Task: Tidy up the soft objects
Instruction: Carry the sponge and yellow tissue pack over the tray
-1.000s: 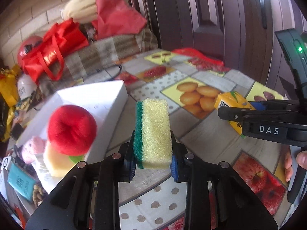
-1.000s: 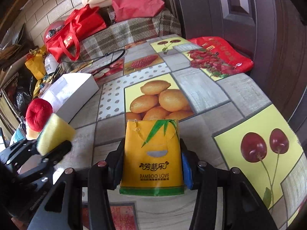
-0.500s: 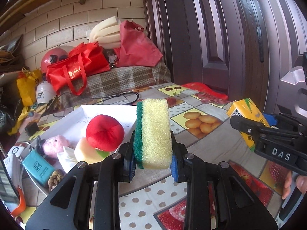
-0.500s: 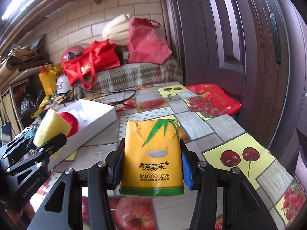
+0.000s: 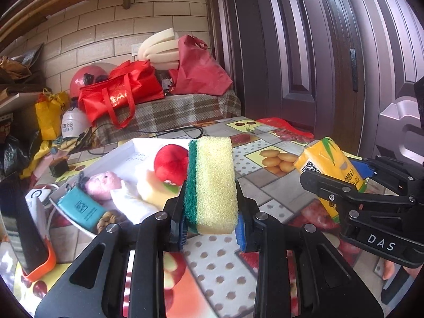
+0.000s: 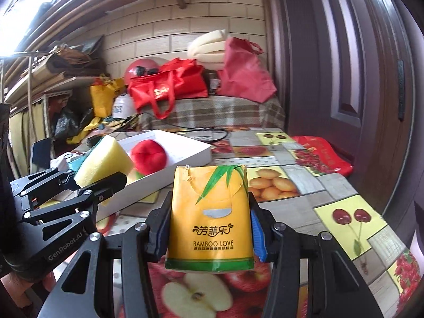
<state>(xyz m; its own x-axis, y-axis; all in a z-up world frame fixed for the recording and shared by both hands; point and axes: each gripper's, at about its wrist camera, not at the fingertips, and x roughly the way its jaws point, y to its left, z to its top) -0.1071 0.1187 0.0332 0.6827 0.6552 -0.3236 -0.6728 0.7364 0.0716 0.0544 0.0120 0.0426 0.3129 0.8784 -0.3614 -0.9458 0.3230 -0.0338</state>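
**Two soft loads held above the table, white tray waiting at ten o'clock**

The left gripper (image 5: 210,228) pinches a yellow-and-green sponge (image 5: 212,185) across its width, its fingers pressed into the foam so the sponge stands upright, clear of the table (image 5: 220,265). The right gripper (image 6: 208,228) clamps an orange tissue pack (image 6: 210,214) between its blue pads, also upright and off the surface. Neither load touches anything else.

The step in hand looks like carrying both to the white tray (image 5: 148,144), which in the left wrist view lies at ten o'clock from the sponge. To do it well, I would bring one gripper over the tray at a time: the two tools sit close side by side, and each shows at the edge of the other's view.

The tray already holds a red plush ball (image 5: 171,165), a pink soft toy (image 5: 104,184), a teal pouch (image 5: 82,208) and a pale yellow piece (image 5: 149,189). Its bare floor shows toward the far corner at twelve o'clock, so that seems the better drop zone. Clear the near rim before lowering, or the foam may catch on it.

At eight o'clock a dark phone in an orange case (image 5: 29,241) lies just beside the tray; a low swing could knock it. The table to the right, at three o'clock, is open.
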